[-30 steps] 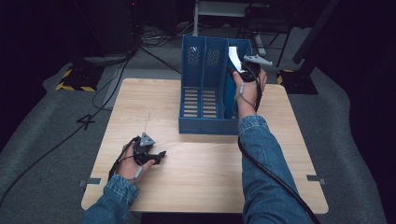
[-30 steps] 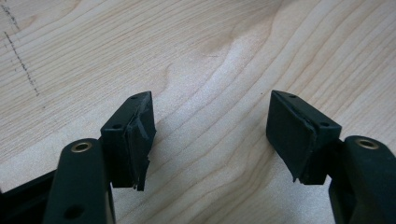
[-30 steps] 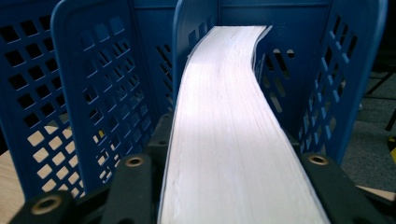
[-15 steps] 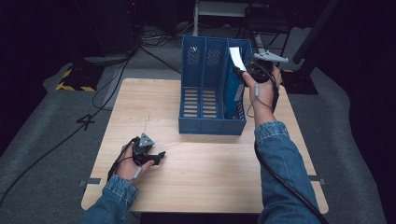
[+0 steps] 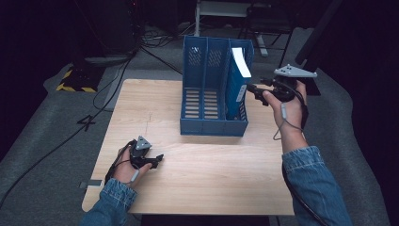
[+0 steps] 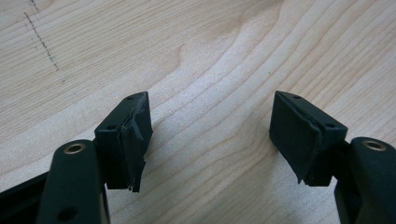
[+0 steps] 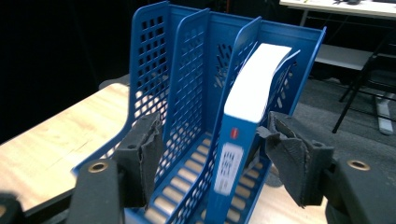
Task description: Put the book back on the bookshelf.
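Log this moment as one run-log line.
left gripper: open, resting on wooden table | right gripper: open, beside blue plastic file rack | blue book: standing in rack's right slot

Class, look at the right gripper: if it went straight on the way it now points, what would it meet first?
Most likely the blue book standing in the rack's rightmost compartment. The right gripper is open, its jaws either side of the spine. Depth is unclear.
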The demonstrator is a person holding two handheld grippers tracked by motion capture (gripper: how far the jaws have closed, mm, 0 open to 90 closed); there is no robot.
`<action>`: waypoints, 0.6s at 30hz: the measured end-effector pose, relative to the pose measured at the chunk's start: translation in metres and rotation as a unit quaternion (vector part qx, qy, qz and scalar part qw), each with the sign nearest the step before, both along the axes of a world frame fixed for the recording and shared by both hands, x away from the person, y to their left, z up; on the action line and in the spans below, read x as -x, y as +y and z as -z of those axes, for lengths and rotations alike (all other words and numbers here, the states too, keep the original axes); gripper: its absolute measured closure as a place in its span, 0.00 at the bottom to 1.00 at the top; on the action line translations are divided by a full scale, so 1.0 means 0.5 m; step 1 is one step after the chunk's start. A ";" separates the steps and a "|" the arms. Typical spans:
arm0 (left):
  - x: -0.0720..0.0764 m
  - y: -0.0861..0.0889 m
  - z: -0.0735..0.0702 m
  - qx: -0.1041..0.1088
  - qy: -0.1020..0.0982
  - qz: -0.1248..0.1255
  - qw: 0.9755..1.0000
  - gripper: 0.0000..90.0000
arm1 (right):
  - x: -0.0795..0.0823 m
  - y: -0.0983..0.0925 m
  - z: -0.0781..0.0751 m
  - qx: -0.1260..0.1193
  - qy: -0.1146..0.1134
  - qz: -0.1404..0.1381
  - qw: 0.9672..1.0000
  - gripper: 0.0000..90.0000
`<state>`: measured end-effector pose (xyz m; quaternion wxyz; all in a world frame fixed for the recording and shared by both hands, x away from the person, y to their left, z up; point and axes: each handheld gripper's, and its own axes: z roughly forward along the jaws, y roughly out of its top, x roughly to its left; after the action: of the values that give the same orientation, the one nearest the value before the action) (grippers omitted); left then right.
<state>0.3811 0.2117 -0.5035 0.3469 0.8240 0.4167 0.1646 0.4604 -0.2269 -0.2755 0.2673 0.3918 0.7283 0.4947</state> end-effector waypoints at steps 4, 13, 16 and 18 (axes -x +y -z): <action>-0.001 0.000 0.000 0.000 0.000 0.000 1.000 0.33 | 0.040 -0.022 0.012 0.005 0.014 -0.012 1.000 0.41; -0.002 -0.002 0.000 0.000 0.001 0.000 1.000 0.33 | 0.096 -0.057 0.068 0.040 0.027 -0.004 0.999 0.42; -0.002 -0.002 0.000 0.000 0.002 0.000 1.000 0.32 | 0.114 -0.061 0.095 0.048 0.039 -0.006 0.998 0.42; -0.002 -0.002 0.000 0.000 0.001 -0.001 1.000 0.32 | 0.123 -0.062 0.124 0.058 0.056 -0.009 0.997 0.42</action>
<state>0.3821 0.2107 -0.5035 0.3462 0.8240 0.4176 0.1636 0.3988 -0.2578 -0.3377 0.2441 0.3957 0.7733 0.4311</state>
